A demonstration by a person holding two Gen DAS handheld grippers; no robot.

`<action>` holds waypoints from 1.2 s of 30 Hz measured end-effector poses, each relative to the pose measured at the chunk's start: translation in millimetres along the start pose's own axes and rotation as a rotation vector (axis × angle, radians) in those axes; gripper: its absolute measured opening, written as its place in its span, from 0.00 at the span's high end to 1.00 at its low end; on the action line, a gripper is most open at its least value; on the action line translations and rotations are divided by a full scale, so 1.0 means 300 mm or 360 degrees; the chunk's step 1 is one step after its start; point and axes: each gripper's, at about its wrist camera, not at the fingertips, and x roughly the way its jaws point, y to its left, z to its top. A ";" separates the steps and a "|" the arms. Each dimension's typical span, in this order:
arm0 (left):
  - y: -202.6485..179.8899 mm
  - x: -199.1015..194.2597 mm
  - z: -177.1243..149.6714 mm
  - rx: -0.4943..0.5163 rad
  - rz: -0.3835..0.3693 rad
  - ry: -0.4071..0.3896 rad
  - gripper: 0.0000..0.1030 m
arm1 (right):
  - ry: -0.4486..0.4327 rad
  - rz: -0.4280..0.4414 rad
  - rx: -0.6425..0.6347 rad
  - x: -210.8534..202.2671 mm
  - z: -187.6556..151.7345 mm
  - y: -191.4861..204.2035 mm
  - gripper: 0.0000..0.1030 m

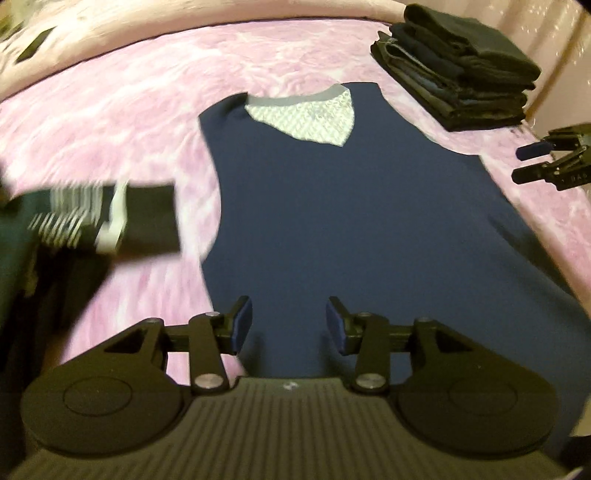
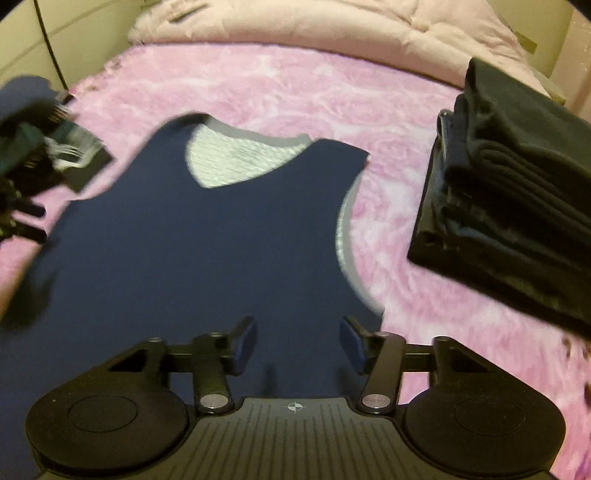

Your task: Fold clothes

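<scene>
Your navy vest (image 1: pixel 351 206) lies flat and smooth on the fuzzy pink blanket (image 1: pixel 129 110), spread in the middle of the bed with its neck pointing away from you. It is sleeveless, with deep curved armholes and a V neckline edged in a grey band; inside the neck you see a pale quilted lining. The cloth looks matte and nearly free of creases.

Your left gripper (image 1: pixel 289 325) hangs over the vest's lower part, its blue-padded fingers (image 1: pixel 242 325) apart with nothing between them but the fabric below. Your right gripper (image 2: pixel 298 345) sits over the lower right edge of the vest (image 2: pixel 184 240), fingers also parted and holding nothing.

The left view gives you the stack of folded dark clothes (image 1: pixel 458 70) at the far right, neat and blocky, and the right gripper's (image 1: pixel 550 158) tips at the frame's edge. It also shows a striped black-and-white garment (image 1: pixel 92 218) in a blurred dark heap on the left.

The right view brings the stack (image 2: pixel 509 192) much closer, so you can read its layered folds, and it shows the grey trim along the right armhole. Beyond the blanket (image 2: pixel 295 92) lies a puffy pale pink quilt (image 2: pixel 332 29).
</scene>
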 end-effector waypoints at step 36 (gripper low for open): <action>0.151 0.307 0.354 0.0072 0.0095 -0.0011 0.57 | -0.0141 0.0094 -0.0090 0.143 0.181 -0.166 1.00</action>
